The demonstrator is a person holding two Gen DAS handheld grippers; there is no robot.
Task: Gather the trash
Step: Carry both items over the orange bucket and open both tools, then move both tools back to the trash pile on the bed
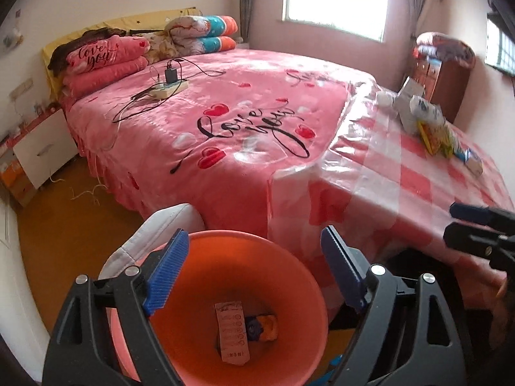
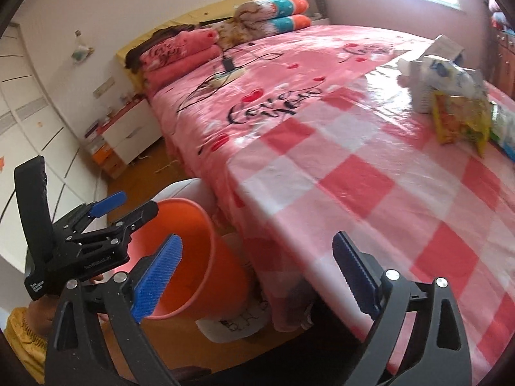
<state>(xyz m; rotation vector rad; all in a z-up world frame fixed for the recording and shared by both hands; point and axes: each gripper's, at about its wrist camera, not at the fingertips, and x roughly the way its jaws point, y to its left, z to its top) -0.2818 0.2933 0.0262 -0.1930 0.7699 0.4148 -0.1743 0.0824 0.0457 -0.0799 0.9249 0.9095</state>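
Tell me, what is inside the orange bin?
At the bottom of the orange bin lie a pink printed packet and a dark blue-and-orange wrapper. Anything beneath them is hidden.

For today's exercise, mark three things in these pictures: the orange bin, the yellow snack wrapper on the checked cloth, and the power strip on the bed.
Orange bin (image 1: 206,289): left wrist view, inner wall.
Yellow snack wrapper (image 2: 457,119): right wrist view, middle of the crumpled face.
Power strip (image 1: 170,89): left wrist view, top face near the plugged charger.
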